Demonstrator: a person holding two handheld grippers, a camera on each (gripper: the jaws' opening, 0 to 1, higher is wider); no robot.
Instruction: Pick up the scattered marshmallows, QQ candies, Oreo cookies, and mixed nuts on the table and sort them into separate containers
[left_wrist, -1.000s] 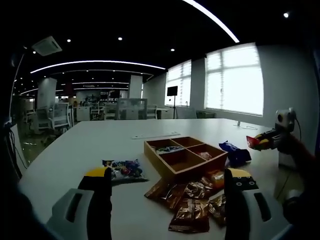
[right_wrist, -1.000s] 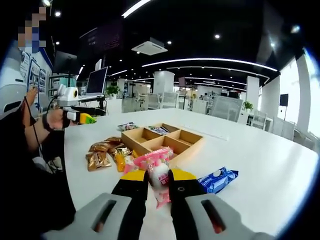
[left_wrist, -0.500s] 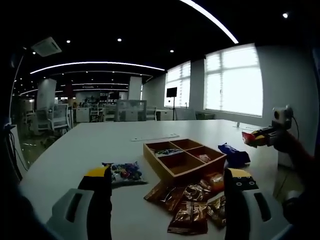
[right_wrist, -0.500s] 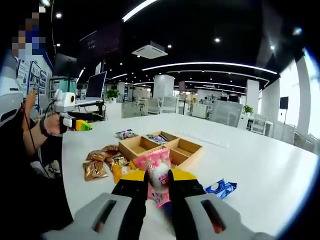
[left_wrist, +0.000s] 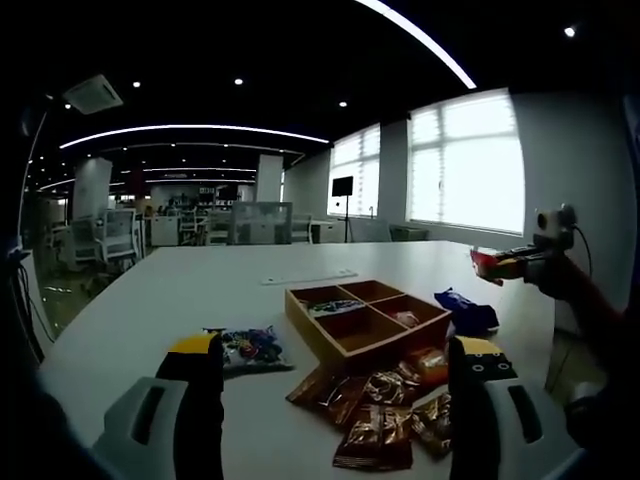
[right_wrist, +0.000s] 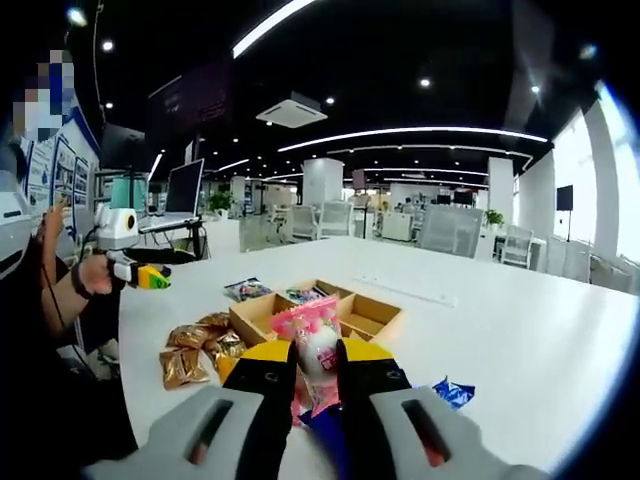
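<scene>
I count one wooden tray (left_wrist: 365, 325) with four compartments. Around it lie roughly five brown snack packets (left_wrist: 385, 400), one blue packet (left_wrist: 462, 310) and one colourful bag (left_wrist: 250, 347); I hold one pink packet (right_wrist: 312, 340).

Open tabletop to the left and beyond; clutter at centre and lower right

In the left gripper view, the white table (left_wrist: 190, 275) lies bare across the middle and left; the wooden tray (left_wrist: 365, 318), brown packets (left_wrist: 385, 405) in front, a blue packet (left_wrist: 465, 312) at right and a colourful bag (left_wrist: 250, 347) at lower left block passage, apparently all close together.
</scene>
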